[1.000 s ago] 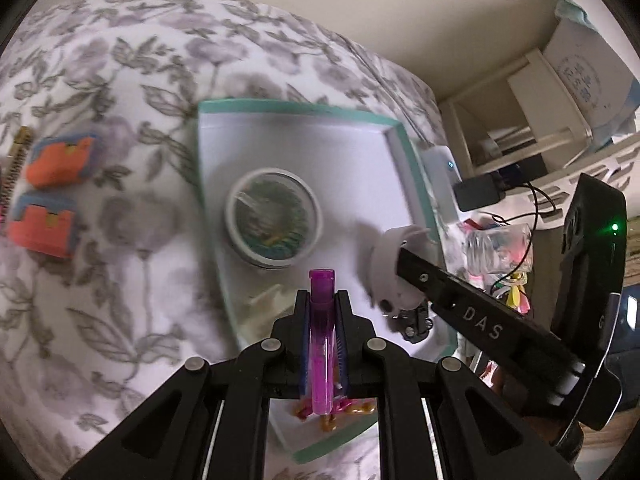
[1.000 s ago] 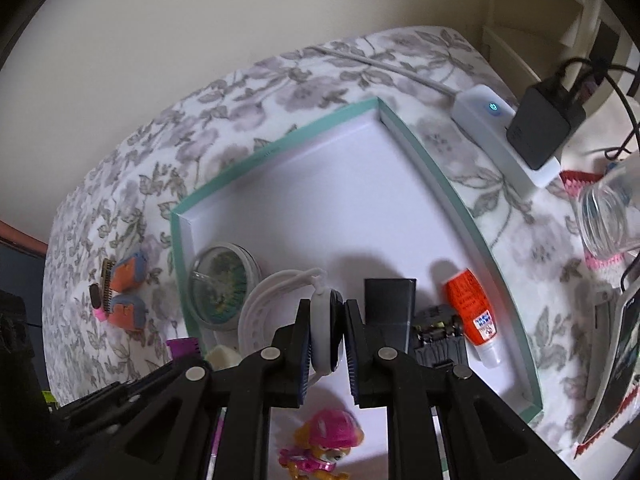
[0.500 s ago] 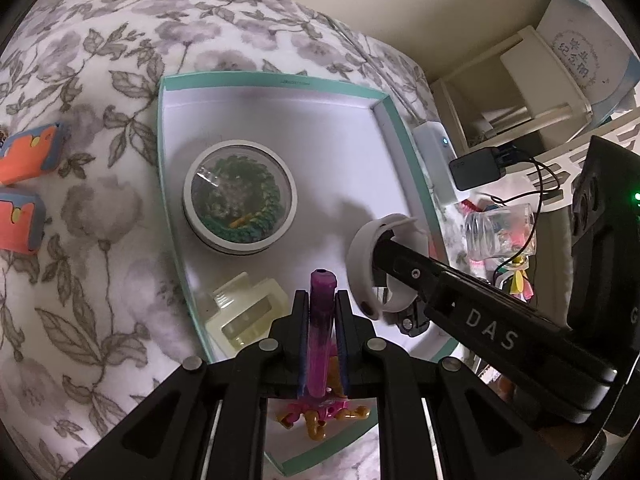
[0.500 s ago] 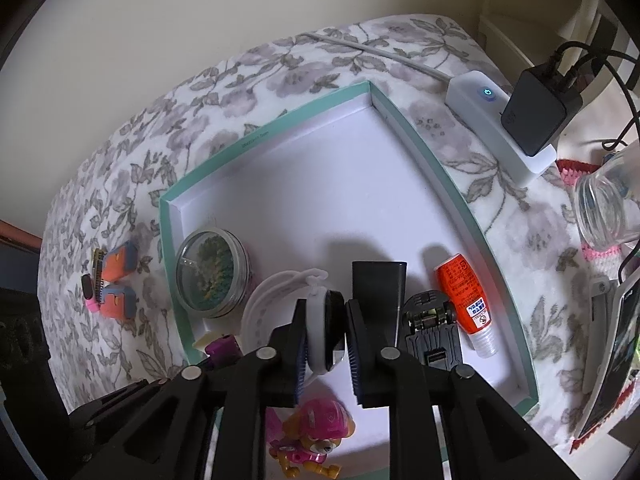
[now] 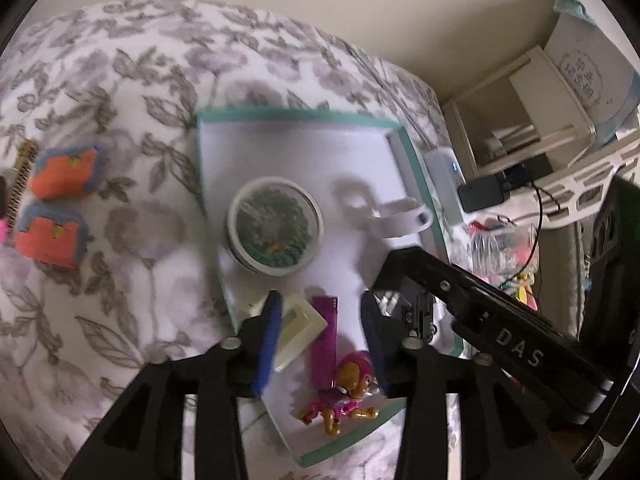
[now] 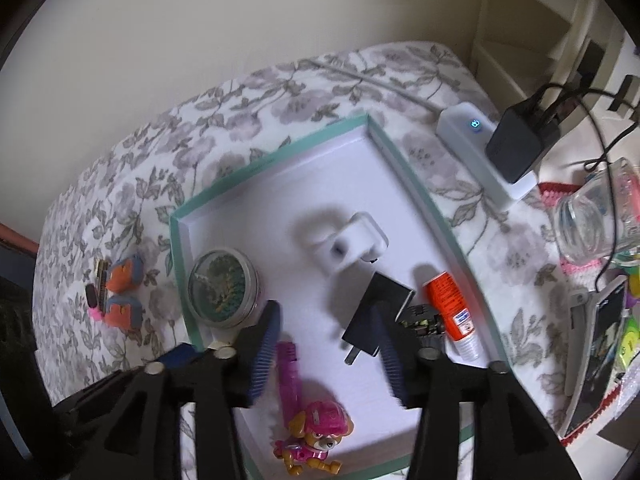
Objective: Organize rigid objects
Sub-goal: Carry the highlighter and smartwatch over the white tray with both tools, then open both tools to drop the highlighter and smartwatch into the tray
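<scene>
A white tray with a teal rim (image 5: 296, 114) (image 6: 272, 160) lies on the floral cloth. My left gripper (image 5: 320, 304) is open above a magenta tube (image 5: 324, 344) (image 6: 289, 376) that lies in the tray beside a cream clip (image 5: 298, 330). My right gripper (image 6: 326, 314) is open and empty; a white ring-shaped holder (image 6: 350, 246) (image 5: 400, 218) lies loose in the tray beyond it. Also in the tray are a round tin (image 5: 274, 226) (image 6: 224, 286), a pink toy dog (image 5: 344, 392) (image 6: 316, 436), a black plug (image 6: 378, 318) and an orange tube (image 6: 450, 306).
Two orange-and-blue pouches (image 5: 56, 200) (image 6: 122, 290) and a comb (image 5: 20, 176) lie left of the tray. A white power strip with a black charger (image 6: 492, 156) and a glass jar (image 6: 588, 224) sit to the right. A shelf (image 5: 520, 112) stands at the back right.
Both grippers opened. The left let go of the magenta tube, which now lies in the tray. The right let go of the white holder, which now lies in the tray's middle.
</scene>
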Action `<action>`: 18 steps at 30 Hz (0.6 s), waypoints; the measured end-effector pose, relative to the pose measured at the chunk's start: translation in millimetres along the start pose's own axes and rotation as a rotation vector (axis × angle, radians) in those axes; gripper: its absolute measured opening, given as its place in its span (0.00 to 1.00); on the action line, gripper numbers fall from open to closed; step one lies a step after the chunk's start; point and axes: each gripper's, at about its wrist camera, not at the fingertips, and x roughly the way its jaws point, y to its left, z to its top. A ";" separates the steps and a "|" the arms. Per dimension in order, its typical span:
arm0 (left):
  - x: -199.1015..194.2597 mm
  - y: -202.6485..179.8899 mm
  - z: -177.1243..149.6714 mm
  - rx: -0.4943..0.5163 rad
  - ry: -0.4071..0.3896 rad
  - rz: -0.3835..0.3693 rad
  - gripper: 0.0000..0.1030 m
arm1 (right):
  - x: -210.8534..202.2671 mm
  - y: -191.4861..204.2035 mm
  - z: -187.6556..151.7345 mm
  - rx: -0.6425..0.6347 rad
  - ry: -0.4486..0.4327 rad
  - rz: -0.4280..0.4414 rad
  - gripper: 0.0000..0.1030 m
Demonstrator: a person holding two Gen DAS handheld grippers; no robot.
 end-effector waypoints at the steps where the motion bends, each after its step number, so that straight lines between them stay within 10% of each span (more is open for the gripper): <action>1: -4.6 1.3 1.6 -0.002 -0.017 0.013 0.51 | -2.6 0.2 0.6 0.001 -0.010 -0.004 0.63; 18: -49.5 79.9 21.8 -0.163 -0.199 0.364 0.86 | 4.7 30.0 -0.3 -0.070 -0.060 0.007 1.00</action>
